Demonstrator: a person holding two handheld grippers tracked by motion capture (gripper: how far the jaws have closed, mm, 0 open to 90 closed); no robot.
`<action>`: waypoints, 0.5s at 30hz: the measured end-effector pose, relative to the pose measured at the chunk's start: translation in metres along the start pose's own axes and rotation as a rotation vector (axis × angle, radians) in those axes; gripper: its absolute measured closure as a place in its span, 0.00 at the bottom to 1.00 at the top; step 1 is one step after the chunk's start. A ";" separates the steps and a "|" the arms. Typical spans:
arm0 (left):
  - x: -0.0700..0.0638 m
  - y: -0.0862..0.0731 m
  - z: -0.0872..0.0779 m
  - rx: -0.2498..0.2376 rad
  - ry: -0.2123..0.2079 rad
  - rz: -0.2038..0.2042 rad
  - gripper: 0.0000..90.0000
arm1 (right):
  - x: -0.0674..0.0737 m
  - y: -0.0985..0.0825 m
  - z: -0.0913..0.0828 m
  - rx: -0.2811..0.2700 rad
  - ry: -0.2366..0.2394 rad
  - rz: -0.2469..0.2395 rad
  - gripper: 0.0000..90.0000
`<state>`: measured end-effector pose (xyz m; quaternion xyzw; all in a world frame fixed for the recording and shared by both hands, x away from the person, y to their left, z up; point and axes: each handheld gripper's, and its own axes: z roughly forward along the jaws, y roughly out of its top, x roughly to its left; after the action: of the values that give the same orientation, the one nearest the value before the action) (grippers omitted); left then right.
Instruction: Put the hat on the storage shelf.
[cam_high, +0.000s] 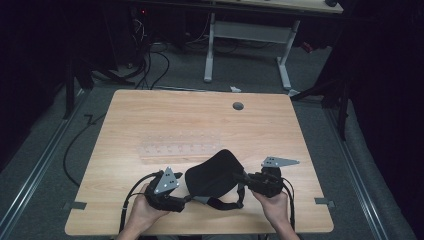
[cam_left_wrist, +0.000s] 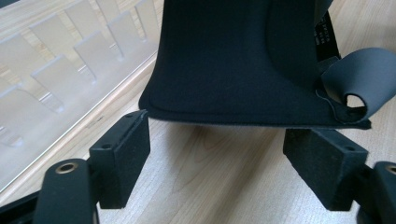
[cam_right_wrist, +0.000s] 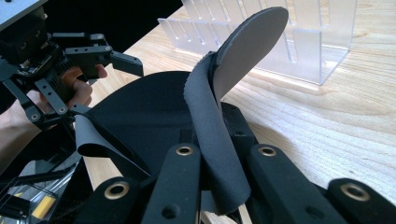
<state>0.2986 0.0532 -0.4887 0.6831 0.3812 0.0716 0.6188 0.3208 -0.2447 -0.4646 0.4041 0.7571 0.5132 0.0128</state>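
**Black padded piece held between two claws near the front edge**

We see a black padded fabric piece (cam_high: 214, 172), smooth and softly curved with a stitched rim, lying on the wooden surface (cam_high: 165, 120) at its near middle. Grey-lined straps (cam_high: 225, 202) trail from its near side, and in the left gripper view one strap end curls into a loop at the pad's right corner. The right claw (cam_high: 243, 178) is clamped on a strap: in the right gripper view the band runs up between its jaws and fans out above them. The left claw (cam_high: 186, 198) stands apart, its two pads either side of the pad's lower edge without touching it.

Just beyond the pad lies a clear plastic rack (cam_high: 180, 148) with upright dividers, running left to right. Past the rack the surface is bare wood out to a grey grommet hole (cam_high: 238, 106) near the far edge. Both hands sit close to the near edge; bare wood lies to the left and right of them.
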 end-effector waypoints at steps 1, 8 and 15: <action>-0.001 0.000 0.000 0.000 -0.001 0.001 0.27 | 0.000 0.000 0.001 0.001 0.002 0.000 0.96; -0.002 -0.001 0.001 0.001 0.005 0.024 0.28 | 0.003 0.002 0.006 0.022 0.010 0.003 0.95; -0.002 -0.002 -0.001 0.012 0.007 0.049 0.38 | 0.006 0.006 0.009 0.029 0.016 -0.016 0.95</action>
<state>0.2960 0.0528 -0.4898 0.6958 0.3669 0.0869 0.6114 0.3243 -0.2334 -0.4612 0.3941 0.7676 0.5054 0.0048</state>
